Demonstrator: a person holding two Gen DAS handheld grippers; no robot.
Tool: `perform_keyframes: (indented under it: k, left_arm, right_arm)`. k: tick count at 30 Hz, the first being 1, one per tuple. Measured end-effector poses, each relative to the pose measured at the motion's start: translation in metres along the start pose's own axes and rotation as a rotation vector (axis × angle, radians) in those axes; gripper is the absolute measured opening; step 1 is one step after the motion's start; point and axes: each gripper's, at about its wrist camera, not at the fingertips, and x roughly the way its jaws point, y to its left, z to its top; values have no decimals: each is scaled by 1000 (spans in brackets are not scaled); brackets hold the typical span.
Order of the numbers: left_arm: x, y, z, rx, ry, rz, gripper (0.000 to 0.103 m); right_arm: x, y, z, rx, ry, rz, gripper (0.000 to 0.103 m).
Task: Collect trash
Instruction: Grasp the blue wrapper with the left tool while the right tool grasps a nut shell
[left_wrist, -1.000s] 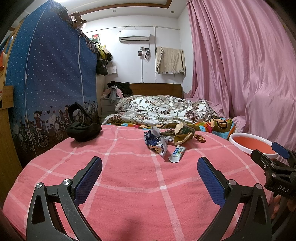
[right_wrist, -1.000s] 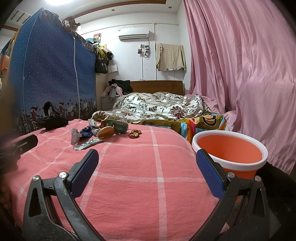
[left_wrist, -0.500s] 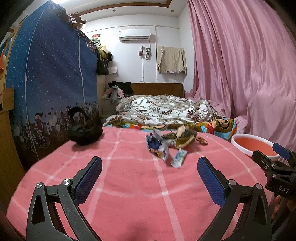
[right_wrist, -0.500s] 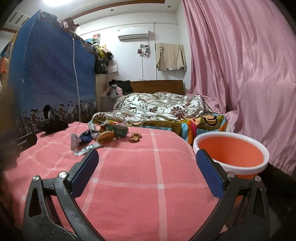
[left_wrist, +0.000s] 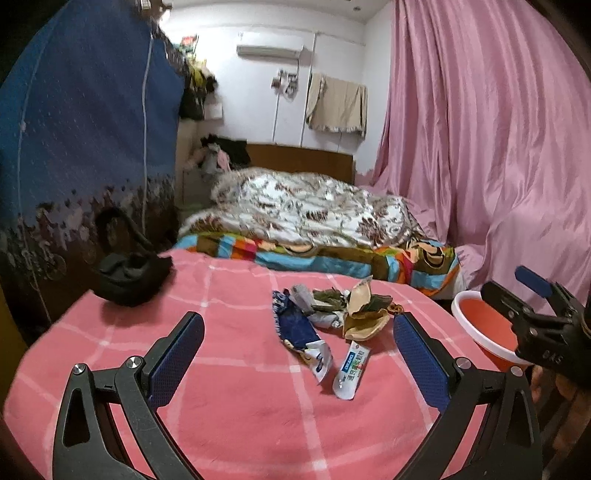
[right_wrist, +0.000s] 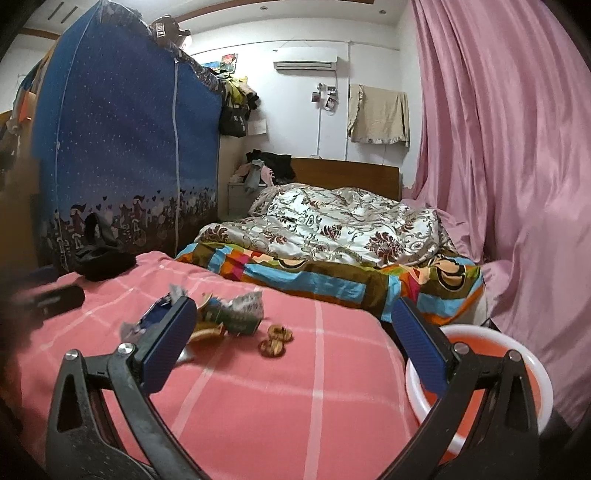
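Note:
A pile of trash lies on the pink checked table: a blue wrapper (left_wrist: 297, 330), a white tube (left_wrist: 351, 371), a tan wrapper (left_wrist: 364, 314) and a green crumpled packet (right_wrist: 240, 314), with brown nut shells (right_wrist: 275, 341) beside it. My left gripper (left_wrist: 299, 358) is open and empty, just short of the pile. My right gripper (right_wrist: 291, 347) is open and empty, above the table to the right of the pile; it also shows at the right edge of the left wrist view (left_wrist: 532, 295). An orange basin with a white rim (right_wrist: 480, 373) stands below the table's right edge.
A black bag (left_wrist: 129, 277) sits at the table's far left. A bed with a patterned quilt (right_wrist: 343, 229) lies behind the table. A blue fabric wardrobe (right_wrist: 122, 155) stands left, pink curtains (right_wrist: 498, 166) right.
Both grippers have risen, tilted downward and moved forward toward the trash pile, which now appears nearer. Both stay open and empty.

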Motion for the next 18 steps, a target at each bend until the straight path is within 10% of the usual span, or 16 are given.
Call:
perform_keyframes:
  k: [18]
  left_arm:
    - [28, -7, 18, 58, -31, -34, 86]
  right_arm:
    - [53, -7, -9, 17, 67, 101, 74]
